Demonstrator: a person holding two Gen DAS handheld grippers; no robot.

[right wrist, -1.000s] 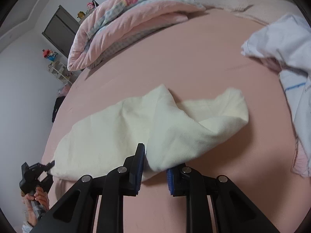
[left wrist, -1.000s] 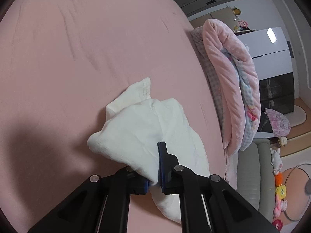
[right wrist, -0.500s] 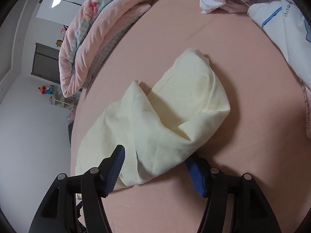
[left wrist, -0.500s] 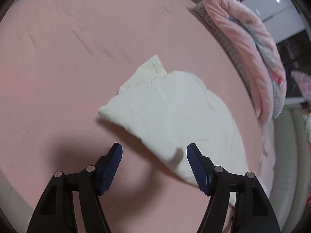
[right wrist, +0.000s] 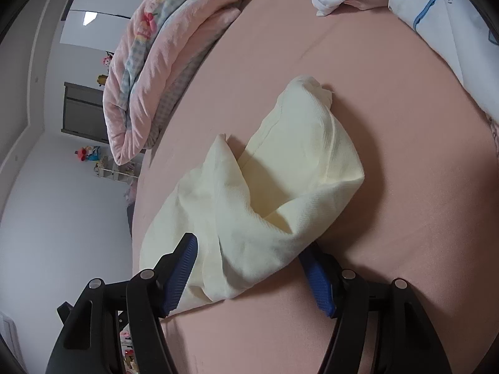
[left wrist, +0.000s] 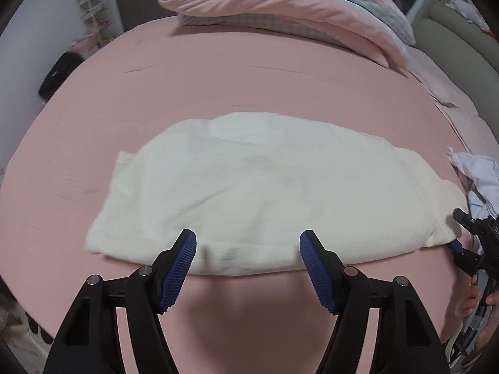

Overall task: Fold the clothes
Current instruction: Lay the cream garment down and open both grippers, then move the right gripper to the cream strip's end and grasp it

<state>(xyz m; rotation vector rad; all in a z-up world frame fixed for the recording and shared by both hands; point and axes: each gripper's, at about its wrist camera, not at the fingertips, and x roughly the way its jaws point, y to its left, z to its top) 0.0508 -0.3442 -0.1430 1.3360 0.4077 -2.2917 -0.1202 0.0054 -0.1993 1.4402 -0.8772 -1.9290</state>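
1. Two grippers are in view, both with jaws spread wide and clamping nothing. The left gripper (left wrist: 248, 255) hovers at the near edge of the cream garment (left wrist: 262, 193), its blue ribbed pads (left wrist: 179, 268) standing apart on either side of the cloth's near hem.
2. In the right wrist view the right gripper (right wrist: 249, 272) straddles the near end of the same cream garment (right wrist: 265, 193); bunched cloth sags between its fingers and lies over part of the right pad (right wrist: 316, 275), but neither pad presses on it.
3. From the left wrist view the garment lies spread across the pink bedsheet (left wrist: 218, 71), long side running left to right, mostly flat, with a seam near its right end. From the right wrist view its near end is rumpled and one flap stands up in a peak.
4. At the garment's right end, in the left wrist view, the right gripper (left wrist: 467, 246) appears, held by a hand (left wrist: 477, 299).
5. Far across the bed lies a folded pink quilt (left wrist: 280, 3).
6. Other white clothes (right wrist: 449, 18) lie piled at the far right of the sheet.
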